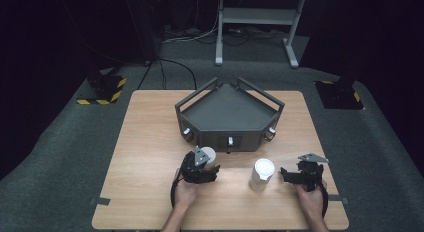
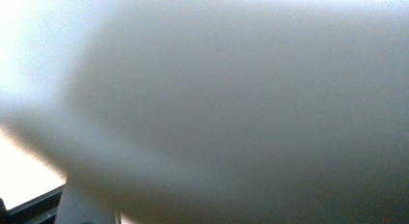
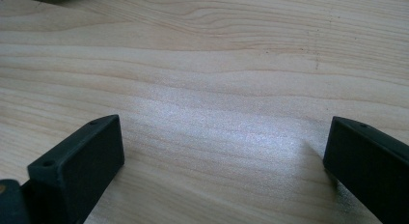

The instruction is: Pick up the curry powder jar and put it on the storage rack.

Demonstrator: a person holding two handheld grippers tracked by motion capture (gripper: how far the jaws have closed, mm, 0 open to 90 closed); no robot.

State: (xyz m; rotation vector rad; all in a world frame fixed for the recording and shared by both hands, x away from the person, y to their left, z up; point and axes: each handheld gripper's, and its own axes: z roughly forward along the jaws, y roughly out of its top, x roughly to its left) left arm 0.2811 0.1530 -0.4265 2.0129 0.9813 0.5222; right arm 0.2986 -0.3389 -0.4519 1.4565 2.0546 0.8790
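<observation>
Two white cups stand on the wooden bench, near its front edge. The left gripper [image 1: 204, 164] is clamped around the left cup [image 1: 208, 154], which its body half hides; in the left gripper view that cup [image 2: 241, 103] is a pale blur. The second cup [image 1: 262, 174] stands free, right of centre. The right gripper [image 1: 289, 176], just beside it, has jaws wide apart and empty. One dark tray [image 1: 200, 123] sits behind.

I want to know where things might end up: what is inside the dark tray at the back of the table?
The dark tray shows a bare grey floor with nothing lying in it. The strip just behind its front wall is hidden from the high view.
</observation>
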